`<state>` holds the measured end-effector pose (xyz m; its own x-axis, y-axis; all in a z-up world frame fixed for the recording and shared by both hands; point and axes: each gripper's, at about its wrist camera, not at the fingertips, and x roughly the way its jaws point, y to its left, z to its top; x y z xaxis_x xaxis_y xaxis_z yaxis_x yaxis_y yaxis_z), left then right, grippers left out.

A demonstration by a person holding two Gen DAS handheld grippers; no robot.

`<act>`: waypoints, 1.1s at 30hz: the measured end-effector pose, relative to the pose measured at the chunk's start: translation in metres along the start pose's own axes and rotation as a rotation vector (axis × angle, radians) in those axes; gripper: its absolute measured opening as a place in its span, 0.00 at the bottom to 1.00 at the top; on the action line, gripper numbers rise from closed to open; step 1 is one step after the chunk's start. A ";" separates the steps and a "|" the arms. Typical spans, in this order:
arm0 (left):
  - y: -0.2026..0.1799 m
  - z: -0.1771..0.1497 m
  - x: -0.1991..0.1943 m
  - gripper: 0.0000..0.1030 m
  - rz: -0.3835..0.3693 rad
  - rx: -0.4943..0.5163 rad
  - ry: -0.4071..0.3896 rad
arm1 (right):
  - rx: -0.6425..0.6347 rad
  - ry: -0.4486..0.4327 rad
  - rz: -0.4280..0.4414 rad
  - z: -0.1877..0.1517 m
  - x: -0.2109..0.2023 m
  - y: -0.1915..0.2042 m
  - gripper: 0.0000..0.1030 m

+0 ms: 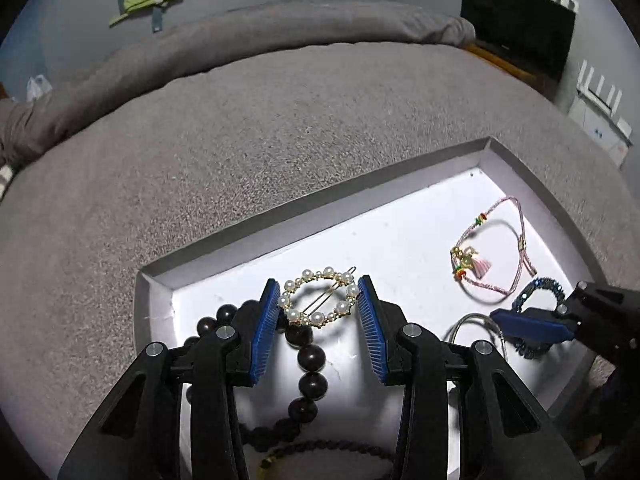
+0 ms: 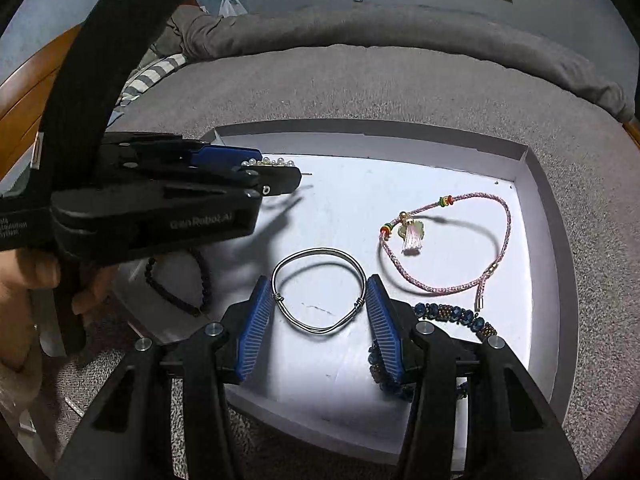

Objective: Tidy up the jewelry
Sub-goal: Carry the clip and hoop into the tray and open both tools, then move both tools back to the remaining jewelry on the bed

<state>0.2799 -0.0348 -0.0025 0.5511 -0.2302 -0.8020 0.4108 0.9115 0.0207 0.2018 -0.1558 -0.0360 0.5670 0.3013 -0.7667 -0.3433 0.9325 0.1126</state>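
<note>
A white tray [image 1: 400, 240] lies on a grey bed. My left gripper [image 1: 319, 300] is open, its blue pads either side of a round pearl hair clip [image 1: 320, 296]; whether they touch it I cannot tell. Large dark beads [image 1: 312, 360] run below it. My right gripper [image 2: 320, 308] is open, its pads flanking a silver wire bangle [image 2: 319, 292] on the tray floor [image 2: 340, 208]. A pink cord bracelet with a tassel [image 2: 448, 240] lies further right, also in the left wrist view [image 1: 492, 256]. A blue beaded bracelet [image 2: 452, 314] lies under the right finger.
A thin dark bead bracelet [image 2: 200, 280] lies at the tray's left. The left gripper [image 2: 264, 176] and the hand holding it fill the left of the right wrist view. Grey bedding [image 1: 240, 140] surrounds the tray. A dark screen [image 1: 520, 20] stands far right.
</note>
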 end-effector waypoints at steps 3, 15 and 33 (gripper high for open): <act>-0.002 -0.002 0.001 0.41 0.012 0.019 -0.002 | -0.007 0.000 -0.009 0.001 0.002 0.002 0.48; -0.001 -0.005 -0.002 0.47 0.000 -0.003 -0.020 | 0.008 -0.008 -0.007 -0.002 -0.002 0.001 0.50; -0.013 -0.072 -0.111 0.54 -0.038 -0.123 -0.261 | 0.014 -0.176 -0.092 -0.059 -0.106 0.006 0.62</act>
<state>0.1611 0.0035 0.0434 0.7116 -0.3307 -0.6198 0.3529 0.9312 -0.0917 0.0950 -0.1939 0.0087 0.7185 0.2433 -0.6516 -0.2737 0.9601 0.0567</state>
